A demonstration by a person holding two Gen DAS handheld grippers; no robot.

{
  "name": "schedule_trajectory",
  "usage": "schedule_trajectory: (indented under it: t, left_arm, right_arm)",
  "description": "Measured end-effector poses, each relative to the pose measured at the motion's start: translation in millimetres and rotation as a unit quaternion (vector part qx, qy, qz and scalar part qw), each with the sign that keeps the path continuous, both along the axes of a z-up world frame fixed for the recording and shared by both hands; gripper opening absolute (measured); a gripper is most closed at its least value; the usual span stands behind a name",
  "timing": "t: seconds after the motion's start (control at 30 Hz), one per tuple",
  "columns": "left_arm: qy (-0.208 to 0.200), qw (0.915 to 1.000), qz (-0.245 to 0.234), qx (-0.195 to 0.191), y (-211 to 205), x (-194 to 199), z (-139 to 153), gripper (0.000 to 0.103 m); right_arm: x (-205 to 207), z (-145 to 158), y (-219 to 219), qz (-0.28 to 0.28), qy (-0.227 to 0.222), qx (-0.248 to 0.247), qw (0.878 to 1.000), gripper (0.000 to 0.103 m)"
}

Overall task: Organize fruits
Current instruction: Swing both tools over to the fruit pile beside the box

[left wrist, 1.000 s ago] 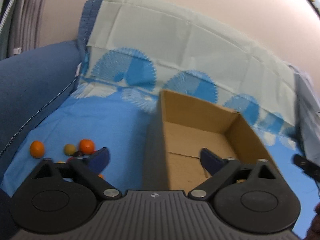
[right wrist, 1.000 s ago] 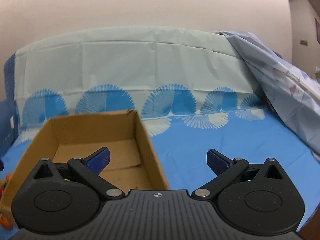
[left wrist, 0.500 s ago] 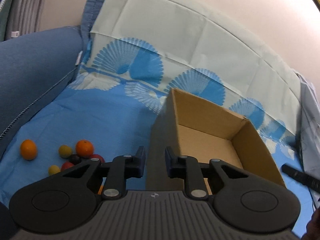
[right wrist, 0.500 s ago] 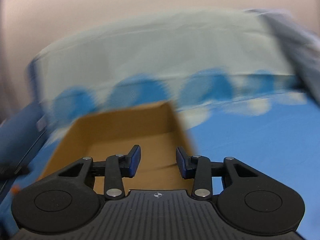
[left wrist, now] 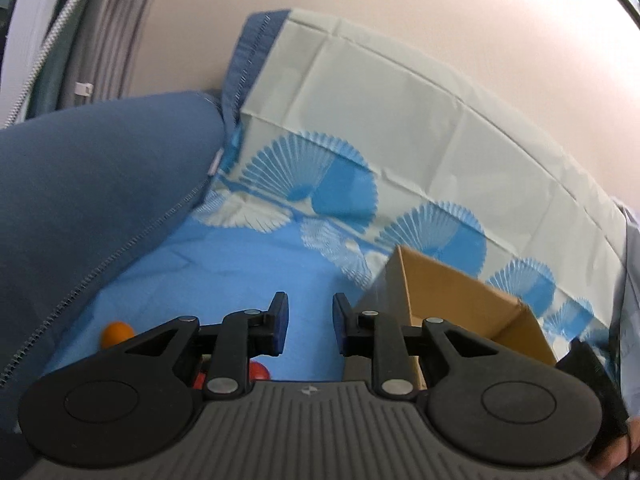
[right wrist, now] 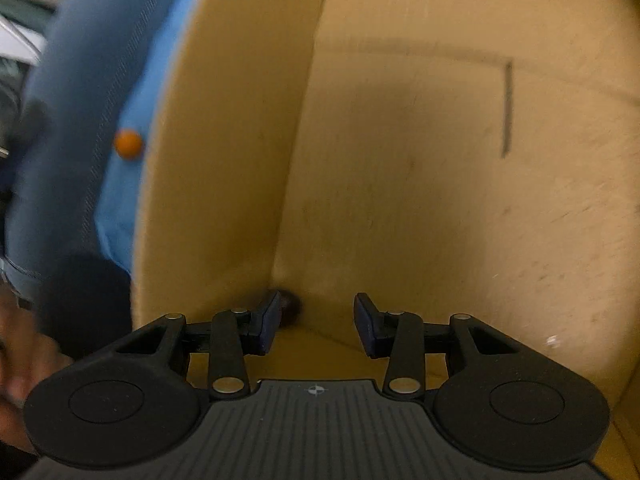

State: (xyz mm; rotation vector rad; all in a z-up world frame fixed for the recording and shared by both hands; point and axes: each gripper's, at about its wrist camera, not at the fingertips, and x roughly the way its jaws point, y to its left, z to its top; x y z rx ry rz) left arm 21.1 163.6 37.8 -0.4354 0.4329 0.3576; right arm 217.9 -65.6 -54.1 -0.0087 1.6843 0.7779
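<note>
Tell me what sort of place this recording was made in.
Probably a bedroom or other home room: the work surface looks like a bed covered by a blue sheet with fan prints, with a blue cushion at its side and a plain wall behind. A cardboard box and an orange fruit lie on it.

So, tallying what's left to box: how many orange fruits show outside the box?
1: an orange fruit on the blue sheet, left of the left claw. Others may hide behind it.

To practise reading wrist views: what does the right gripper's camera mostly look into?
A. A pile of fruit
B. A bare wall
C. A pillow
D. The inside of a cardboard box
D: brown walls and floor of the cardboard box fill the right wrist view beyond the right gripper.
</note>
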Motion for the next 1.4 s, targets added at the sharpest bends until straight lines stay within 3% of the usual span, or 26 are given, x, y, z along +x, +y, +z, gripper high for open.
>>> schedule_trajectory:
  t: [0.03,0.3,0.33,0.37,0.4,0.57,0.63,0.67,0.73,0.87,0.93,1.03,1.1,1.17,1.2,1.23,1.3,1.4]
  left_arm:
    - [-0.002,1.0,0.005,0.001,2.8,-1.9,1.2,0.03]
    - [-0.016,0.9996,0.025,0.001,20.1,-14.0,9.6,0.033]
    - [-0.018,0.9995,0.027,0.002,21.6,-16.0,10.8,0.036]
    - [-0.02,0.9993,0.031,0.005,23.3,-17.8,11.8,0.037]
    - [-0.021,0.9991,0.035,0.008,25.0,-19.5,12.8,0.037]
    - [-0.031,0.9973,0.067,0.001,42.1,-28.2,15.8,0.037]
    - [-0.035,0.9959,0.084,-0.003,50.8,-33.5,16.0,0.037]
    - [-0.038,0.9953,0.09,-0.005,55.2,-36.2,15.9,0.037]
    - [-0.041,0.9941,0.1,-0.014,64.3,-41.2,15.8,0.037]
    - [-0.044,0.994,0.098,-0.023,78.8,-43.3,16.0,0.037]
    - [-0.042,0.9954,0.084,-0.02,90.1,-38.7,18.3,0.037]
    - [-0.04,0.997,0.064,-0.017,107.0,-34.2,17.4,0.037]
    - [-0.03,0.9972,0.058,-0.036,118.5,-32.5,12.4,0.037]
    - [-0.012,0.9975,0.035,-0.061,126.7,-31.9,7.4,0.039]
    - [-0.006,0.9974,0.026,-0.066,128.6,-30.9,6.3,0.041]
    - [-0.004,0.9976,0.018,-0.067,129.2,-33.1,6.3,0.042]
    - [-0.009,0.9981,0.008,-0.06,129.0,-38.7,8.7,0.052]
    - [-0.001,0.9994,-0.006,-0.033,120.0,-40.0,11.6,0.053]
  right_arm:
    - [0.0,-1.3,4.2,0.003,0.004,0.007,1.0,0.052]
    - [-13.5,10.1,25.4,0.029,-0.005,-0.013,0.999,0.049]
    - [-13.6,13.2,25.9,0.037,-0.01,-0.013,0.999,0.04]
    - [-13.4,12.7,29.7,0.038,-0.006,-0.005,0.999,0.019]
    - [-14.3,7.2,29.4,0.03,0.009,0.009,0.999,0.02]
    - [-25.7,18.5,29.0,0.007,-0.055,0.026,0.998,0.017]
    - [-28.3,40.3,20.1,-0.013,-0.104,0.042,0.994,0.017]
    - [-30.5,56.4,16.7,-0.025,-0.138,0.049,0.989,0.017]
    - [-43.3,99.9,16.7,-0.038,-0.241,0.055,0.968,0.017]
    - [-89.7,153.4,48.0,-0.036,-0.351,0.107,0.93,0.017]
    - [-114.8,145.1,80.6,-0.011,-0.391,0.088,0.916,0.017]
    - [-136.3,91.4,138.6,0.027,-0.431,0.001,0.902,0.017]
    - [-139.2,55.4,168.2,0.029,-0.455,-0.039,0.889,0.017]
    - [-134.6,38.9,183.3,0.009,-0.466,-0.059,0.883,0.019]
    - [-133.8,33.4,184.0,-0.004,-0.471,-0.07,0.879,0.023]
    - [-134.7,31.1,178.5,-0.012,-0.47,-0.078,0.879,0.033]
    - [-145.2,41.9,166.0,-0.021,-0.477,-0.052,0.877,0.045]
    - [-177.6,67.9,142.7,-0.013,-0.523,-0.011,0.852,0.063]
